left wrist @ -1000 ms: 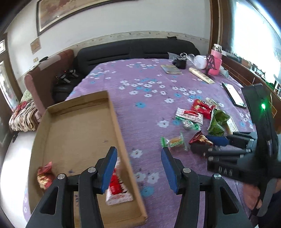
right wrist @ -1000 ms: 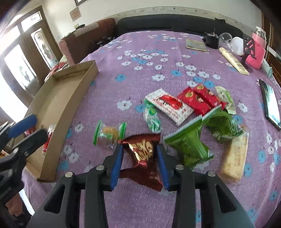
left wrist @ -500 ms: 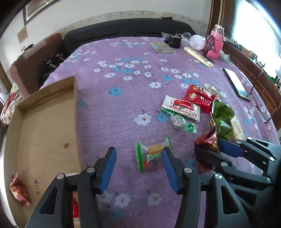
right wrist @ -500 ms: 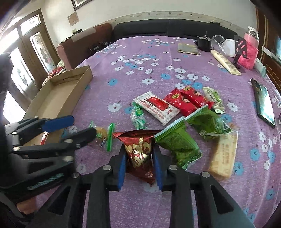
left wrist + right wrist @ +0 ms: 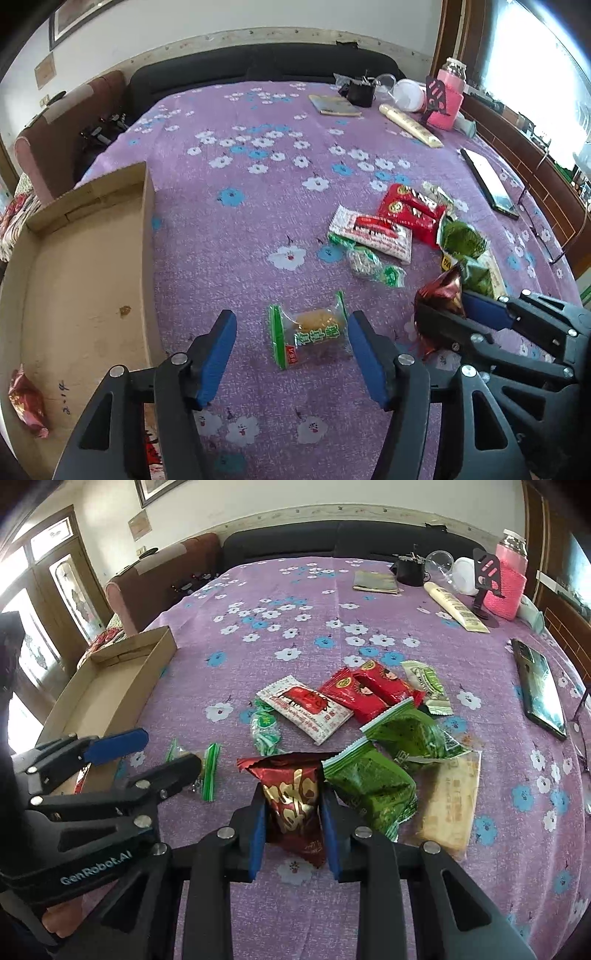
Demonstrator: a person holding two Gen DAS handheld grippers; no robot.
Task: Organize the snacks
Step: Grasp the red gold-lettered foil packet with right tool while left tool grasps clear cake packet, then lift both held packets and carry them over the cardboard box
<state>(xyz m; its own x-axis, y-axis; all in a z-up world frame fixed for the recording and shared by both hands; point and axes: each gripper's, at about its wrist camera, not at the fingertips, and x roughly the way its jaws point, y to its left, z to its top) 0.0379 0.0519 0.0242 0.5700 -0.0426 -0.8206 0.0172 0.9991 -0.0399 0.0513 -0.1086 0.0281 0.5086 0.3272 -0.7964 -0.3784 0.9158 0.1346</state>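
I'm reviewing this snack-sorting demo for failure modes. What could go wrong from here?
The right gripper pinches the dark red snack packet by its crinkly body; it might slip in transit. The left gripper, open around the clear green-edged pastry packet, sits close to the right one, so they could collide heading for the cardboard tray.

Box point(image 5: 85, 266) left of snack pile point(image 5: 399, 229)
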